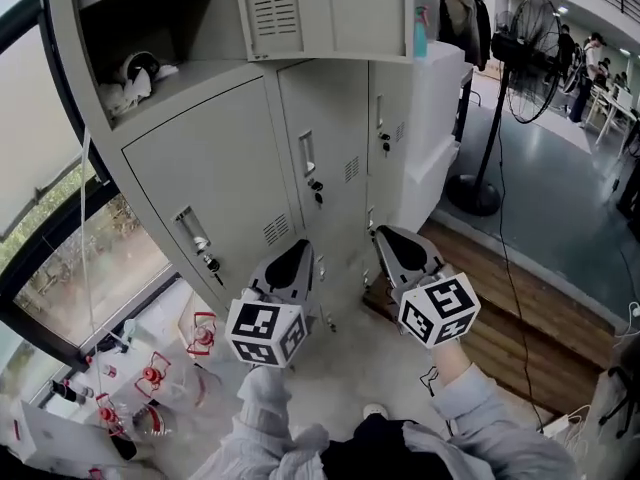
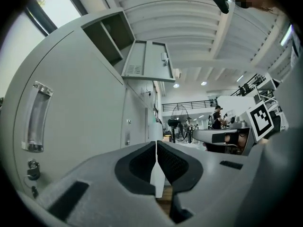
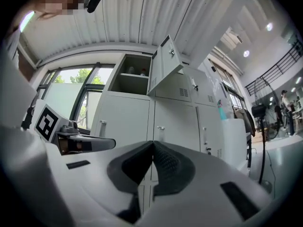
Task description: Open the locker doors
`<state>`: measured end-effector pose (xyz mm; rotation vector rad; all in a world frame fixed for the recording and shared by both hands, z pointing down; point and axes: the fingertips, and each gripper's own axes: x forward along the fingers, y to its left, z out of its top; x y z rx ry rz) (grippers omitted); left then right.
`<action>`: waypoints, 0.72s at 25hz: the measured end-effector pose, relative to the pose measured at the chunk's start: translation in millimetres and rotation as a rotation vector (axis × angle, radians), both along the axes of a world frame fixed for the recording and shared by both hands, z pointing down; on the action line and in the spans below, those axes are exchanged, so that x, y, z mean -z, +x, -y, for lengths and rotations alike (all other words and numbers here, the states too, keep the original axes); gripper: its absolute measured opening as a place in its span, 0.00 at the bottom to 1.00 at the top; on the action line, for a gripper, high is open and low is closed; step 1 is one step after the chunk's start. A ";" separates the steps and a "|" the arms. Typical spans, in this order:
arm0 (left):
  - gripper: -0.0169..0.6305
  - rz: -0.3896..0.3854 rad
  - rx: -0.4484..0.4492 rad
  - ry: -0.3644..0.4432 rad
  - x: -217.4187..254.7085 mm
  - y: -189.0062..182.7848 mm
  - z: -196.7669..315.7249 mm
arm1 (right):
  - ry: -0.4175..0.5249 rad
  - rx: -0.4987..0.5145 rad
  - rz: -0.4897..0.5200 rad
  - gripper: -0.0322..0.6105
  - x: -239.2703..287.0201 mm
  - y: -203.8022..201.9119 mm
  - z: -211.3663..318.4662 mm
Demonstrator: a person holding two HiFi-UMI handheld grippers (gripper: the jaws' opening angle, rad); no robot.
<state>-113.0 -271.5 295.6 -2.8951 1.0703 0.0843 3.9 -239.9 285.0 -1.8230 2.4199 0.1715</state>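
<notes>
Both sleeves (image 1: 470, 398) enter from the bottom edge of the head view. The left gripper (image 1: 298, 248) and right gripper (image 1: 382, 236) are held side by side, a little apart, pointing at the lower part of the locker bank (image 1: 110, 133).

Left gripper: jaws closed pad to pad, nothing between them. Right gripper: jaws likewise fully together and empty. Neither gripper touches a door.

Directly ahead, three grey locker doors stand closed: the left door (image 1: 215, 183), the middle door (image 1: 325, 138) and the right door (image 1: 390, 118). The left door carries a recessed handle (image 1: 192, 230) with a lock (image 1: 210, 263) beneath it.

Above these, one upper door (image 1: 325, 8) is swung open, exposing a compartment (image 1: 150, 28) that holds pale bundled items (image 1: 135, 78), not identifiable.

Further right, a pedestal fan (image 1: 530, 58) stands on the floor. People (image 1: 595, 58) are at desks in the background.
</notes>
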 end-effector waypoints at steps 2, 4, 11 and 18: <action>0.05 0.004 0.036 0.000 -1.2 1.4 10.7 | -0.005 0.040 0.002 0.05 -2.9 -0.5 17.0; 0.05 0.002 0.071 0.000 -0.9 2.8 20.9 | -0.011 0.075 0.004 0.05 -4.7 0.5 34.6; 0.05 0.006 0.178 -0.017 -6.1 2.5 51.4 | -0.041 0.189 0.050 0.17 -8.8 1.6 91.1; 0.05 0.007 0.265 -0.016 -13.1 -2.4 66.1 | -0.050 0.312 0.059 0.27 -10.2 -7.7 130.5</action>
